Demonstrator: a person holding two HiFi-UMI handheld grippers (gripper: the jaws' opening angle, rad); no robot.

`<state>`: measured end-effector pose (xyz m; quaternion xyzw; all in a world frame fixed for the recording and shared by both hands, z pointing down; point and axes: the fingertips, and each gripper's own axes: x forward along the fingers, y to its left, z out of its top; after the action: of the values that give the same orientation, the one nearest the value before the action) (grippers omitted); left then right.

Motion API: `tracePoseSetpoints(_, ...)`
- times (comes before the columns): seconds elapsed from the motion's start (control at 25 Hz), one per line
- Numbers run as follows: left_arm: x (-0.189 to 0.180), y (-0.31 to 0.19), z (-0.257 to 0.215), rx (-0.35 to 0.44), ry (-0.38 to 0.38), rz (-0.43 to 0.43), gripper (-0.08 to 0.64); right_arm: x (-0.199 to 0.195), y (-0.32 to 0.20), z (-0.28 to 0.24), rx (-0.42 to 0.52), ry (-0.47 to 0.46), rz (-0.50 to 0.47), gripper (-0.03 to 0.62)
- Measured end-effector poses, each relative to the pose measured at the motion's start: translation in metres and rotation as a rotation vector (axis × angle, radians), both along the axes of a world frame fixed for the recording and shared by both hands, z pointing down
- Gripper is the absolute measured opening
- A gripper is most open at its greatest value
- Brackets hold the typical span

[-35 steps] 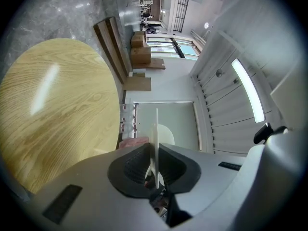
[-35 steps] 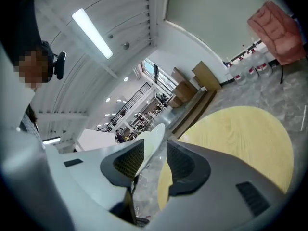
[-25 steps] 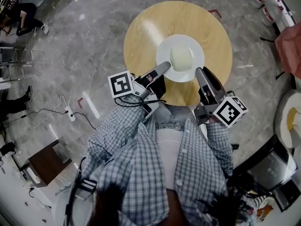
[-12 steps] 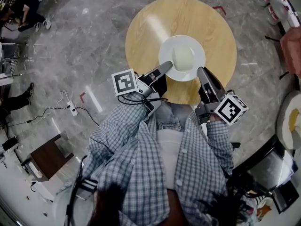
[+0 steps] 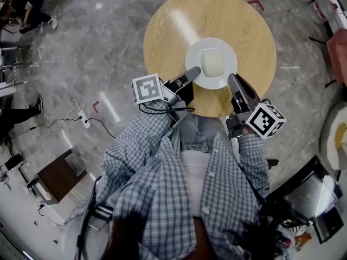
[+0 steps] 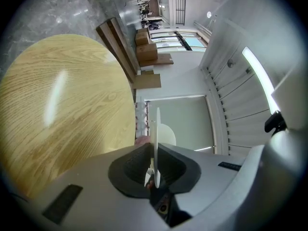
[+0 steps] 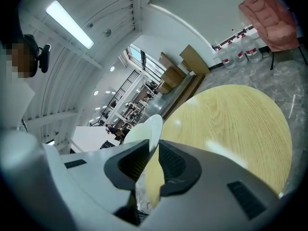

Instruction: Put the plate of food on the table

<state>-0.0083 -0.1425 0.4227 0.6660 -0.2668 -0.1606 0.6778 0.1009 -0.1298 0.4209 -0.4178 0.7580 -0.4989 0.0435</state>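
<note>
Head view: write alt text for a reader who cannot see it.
Seen from above, a left gripper and a right gripper, whose fingers have just closed further, grip a round white plate of pale food over a round wooden table.

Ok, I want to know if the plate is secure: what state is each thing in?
plate, over the table, rim gripped on both sides
food, piled on the plate
left gripper, shut on the plate's rim
right gripper, jaws have just been closing; now shut on the rim
</note>
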Motion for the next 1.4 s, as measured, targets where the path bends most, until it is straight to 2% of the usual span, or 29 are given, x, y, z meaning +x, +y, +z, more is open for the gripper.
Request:
tracePoseSetpoints(0.2, 0.002, 0.001, 0.019, -0.014, -0.046, 0.026, 0.029, 0.003, 0.003, 0.012, -0.019, 0.027, -0.005, 0.064)
tracePoseSetpoints(0.32, 0.007, 0.000, 0.028, -0.036, -0.033, 0.029, 0.029, 0.008, 0.002, 0.020, -0.031, 0.045, -0.004, 0.064)
tracePoseSetpoints(0.6, 0.008, 0.004, 0.060, -0.083, -0.077, 0.057, 0.029, 0.010, 0.006, 0.050, -0.083, 0.066, -0.005, 0.064)
tracePoseSetpoints(1.0, 0.010, 0.009, 0.077, -0.119, -0.099, 0.086, 0.029, 0.012, 0.010, 0.072, -0.136, 0.064, 0.005, 0.064)
tracePoseSetpoints(1.4, 0.011, 0.015, 0.099, -0.164, -0.146, 0.112, 0.029, 0.012, 0.012, 0.088, -0.161, 0.106, -0.003, 0.064)
